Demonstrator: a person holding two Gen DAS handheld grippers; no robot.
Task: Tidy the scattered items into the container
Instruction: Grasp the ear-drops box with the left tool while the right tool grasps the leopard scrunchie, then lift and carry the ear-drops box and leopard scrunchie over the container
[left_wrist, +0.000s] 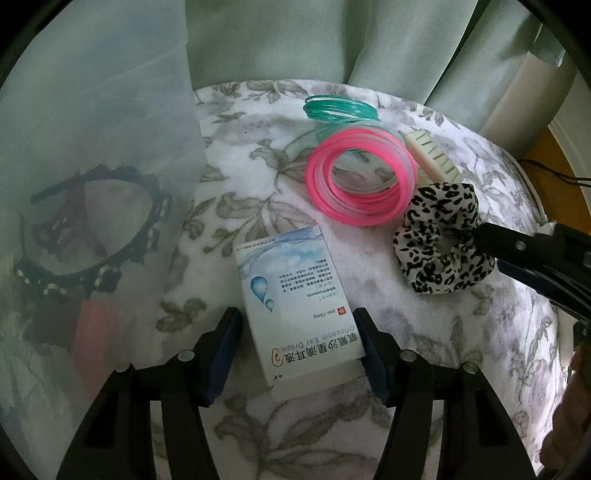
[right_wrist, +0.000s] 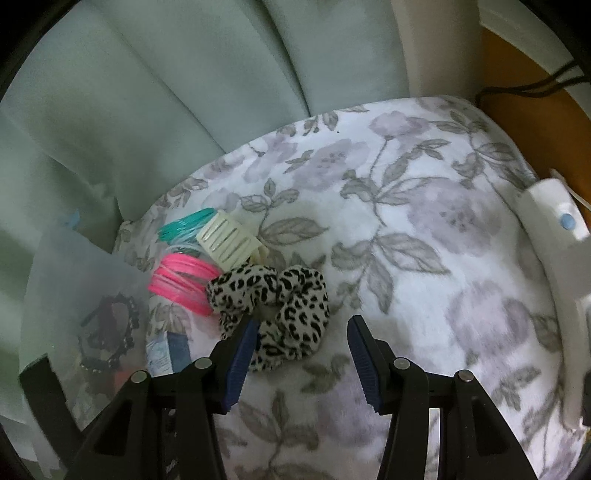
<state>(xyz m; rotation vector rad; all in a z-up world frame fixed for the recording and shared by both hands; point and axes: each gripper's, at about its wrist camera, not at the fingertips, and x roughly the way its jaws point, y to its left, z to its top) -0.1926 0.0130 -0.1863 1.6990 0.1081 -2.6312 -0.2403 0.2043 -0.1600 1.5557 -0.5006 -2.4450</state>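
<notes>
My left gripper (left_wrist: 295, 347) straddles the box (left_wrist: 295, 302), fingers spread; I'd centre before squeezing. Right gripper (right_wrist: 301, 354), spread too, sits off-centre by the scrunchie (right_wrist: 273, 314); bin (left_wrist: 92, 184) left.

Soft white cloth printed with grey leaves and pale purple flowers (right_wrist: 406, 229), spread as the cover of the surface. Pale green curtain in heavy vertical folds (right_wrist: 184, 92), hanging behind it. Orange-brown wooden floor (right_wrist: 517, 74) at the right, crossed by black cables (right_wrist: 532, 86). White plastic device with a blue round button (right_wrist: 554, 218) at the cloth's right edge.
</notes>
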